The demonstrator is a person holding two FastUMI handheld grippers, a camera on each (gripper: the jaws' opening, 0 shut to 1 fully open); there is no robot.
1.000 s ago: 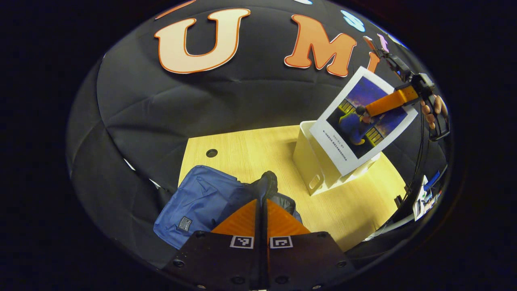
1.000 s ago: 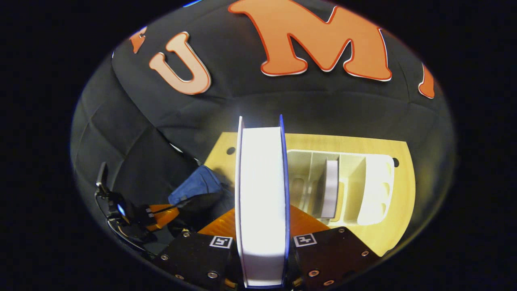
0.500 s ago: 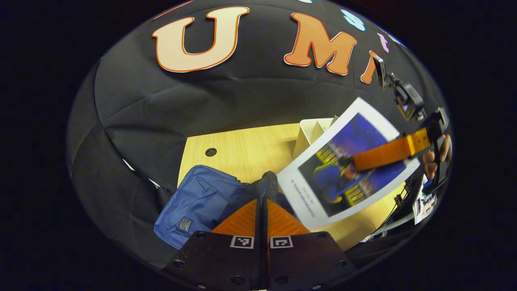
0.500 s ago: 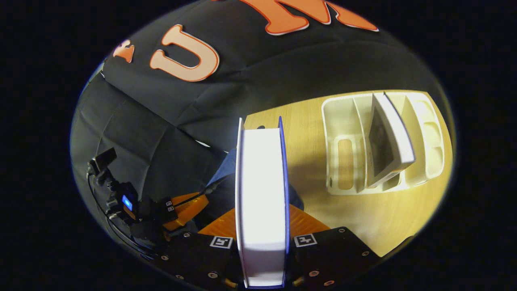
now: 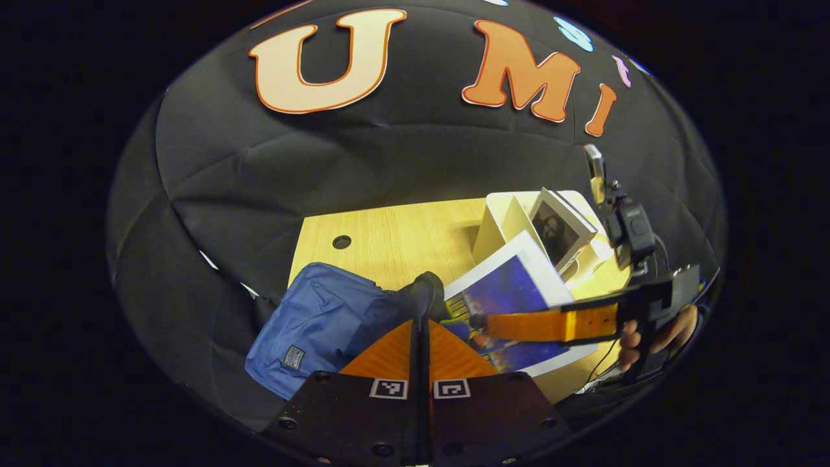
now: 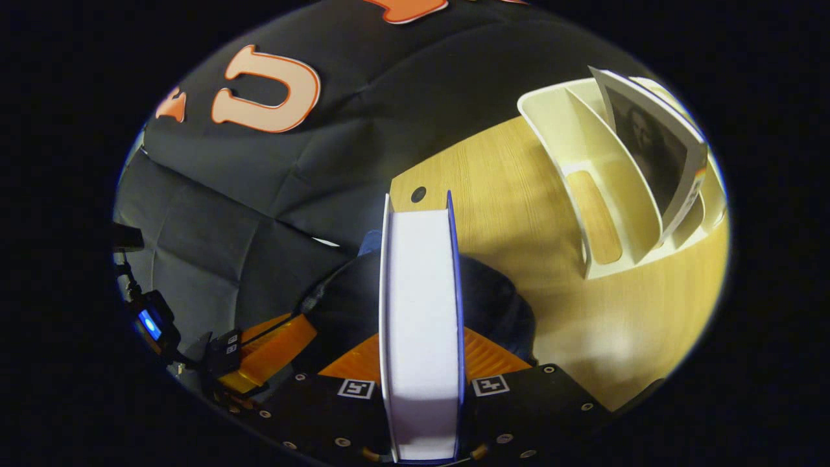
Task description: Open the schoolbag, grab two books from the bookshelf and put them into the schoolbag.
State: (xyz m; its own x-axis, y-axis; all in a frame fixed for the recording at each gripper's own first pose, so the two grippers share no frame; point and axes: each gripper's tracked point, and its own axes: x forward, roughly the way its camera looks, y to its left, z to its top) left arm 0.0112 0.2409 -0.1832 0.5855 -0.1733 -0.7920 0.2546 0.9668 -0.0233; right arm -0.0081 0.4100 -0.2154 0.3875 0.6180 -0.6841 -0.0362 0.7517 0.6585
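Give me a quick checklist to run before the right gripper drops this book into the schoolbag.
1. Book clamped between the right gripper fingers: ok.
2. Left gripper shut on the schoolbag edge, holding it: ok.
3. Bag mouth wide enough for the book: cannot tell; the dark opening is partly hidden.
4. Book lined up over the opening: ok, its lower corner sits by the bag in the left gripper view.
5. Second book waiting in the bookshelf: ok, leaning in a slot.
6. Table beside the bag free of obstacles: ok.
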